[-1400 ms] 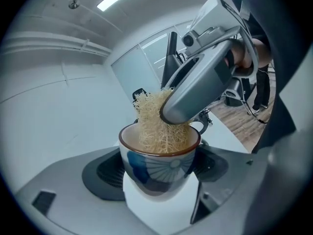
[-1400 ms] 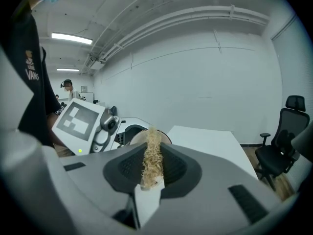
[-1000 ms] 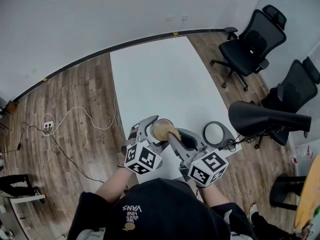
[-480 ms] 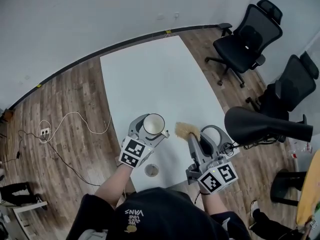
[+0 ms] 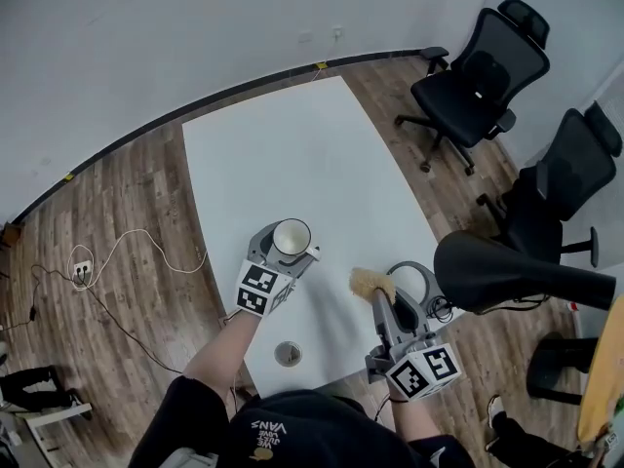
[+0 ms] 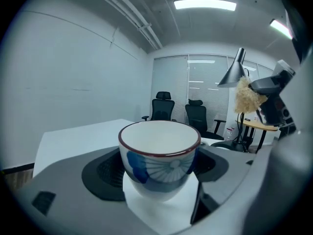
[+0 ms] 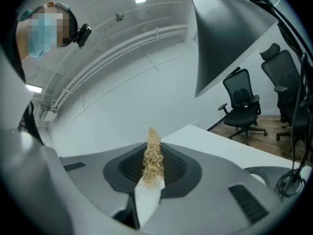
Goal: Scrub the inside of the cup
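A white cup (image 5: 292, 234) with a dark red rim and a blue fan pattern (image 6: 159, 155) is held upright over the white table (image 5: 292, 154). My left gripper (image 5: 287, 253) is shut on it, one jaw on each side. My right gripper (image 5: 381, 305) is shut on a tan fibrous scrubber (image 5: 370, 281), whose tuft sticks out past the jaws (image 7: 152, 158). The scrubber is out of the cup and well to its right. In the left gripper view the scrubber (image 6: 247, 94) shows at the upper right. The cup's inside looks white and empty.
A black desk lamp (image 5: 517, 269) reaches over the table's right edge, its round base (image 5: 417, 283) close by my right gripper. A small round metal fitting (image 5: 287, 354) sits near the table's front edge. Two black office chairs (image 5: 478, 76) stand on the wooden floor at the right.
The scrubber was in the cup a second ago. My right gripper has drawn it out to the right and toward me, and the left gripper has carried the cup slightly left.
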`<state>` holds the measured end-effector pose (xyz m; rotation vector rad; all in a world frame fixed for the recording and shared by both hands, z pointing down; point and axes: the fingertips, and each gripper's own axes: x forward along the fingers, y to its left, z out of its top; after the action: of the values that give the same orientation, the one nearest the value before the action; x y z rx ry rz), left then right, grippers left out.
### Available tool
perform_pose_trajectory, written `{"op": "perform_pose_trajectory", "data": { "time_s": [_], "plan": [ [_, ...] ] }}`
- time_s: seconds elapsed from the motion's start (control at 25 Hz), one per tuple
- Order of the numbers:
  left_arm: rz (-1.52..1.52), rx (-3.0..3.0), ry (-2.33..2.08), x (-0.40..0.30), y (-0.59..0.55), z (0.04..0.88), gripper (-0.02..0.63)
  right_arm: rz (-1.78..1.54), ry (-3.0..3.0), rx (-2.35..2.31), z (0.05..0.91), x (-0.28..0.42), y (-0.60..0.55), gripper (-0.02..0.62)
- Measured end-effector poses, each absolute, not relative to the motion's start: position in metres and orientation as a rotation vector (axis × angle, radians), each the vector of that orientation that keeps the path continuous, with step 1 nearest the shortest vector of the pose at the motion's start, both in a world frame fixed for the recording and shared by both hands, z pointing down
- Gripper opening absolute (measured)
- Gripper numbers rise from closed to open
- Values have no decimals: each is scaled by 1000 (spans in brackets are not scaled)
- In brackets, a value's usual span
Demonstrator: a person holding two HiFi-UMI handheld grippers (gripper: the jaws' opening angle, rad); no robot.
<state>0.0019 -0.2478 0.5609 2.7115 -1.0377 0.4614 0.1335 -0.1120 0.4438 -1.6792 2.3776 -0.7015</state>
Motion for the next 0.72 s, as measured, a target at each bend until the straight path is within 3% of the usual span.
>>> {"op": "perform_pose_trajectory", "data": {
  "time_s": [0.72],
  "plan": [
    [519, 2623, -1057, 16, -284, 621, 397, -788, 2382, -1709, 475, 143, -122, 74]
  ]
}}
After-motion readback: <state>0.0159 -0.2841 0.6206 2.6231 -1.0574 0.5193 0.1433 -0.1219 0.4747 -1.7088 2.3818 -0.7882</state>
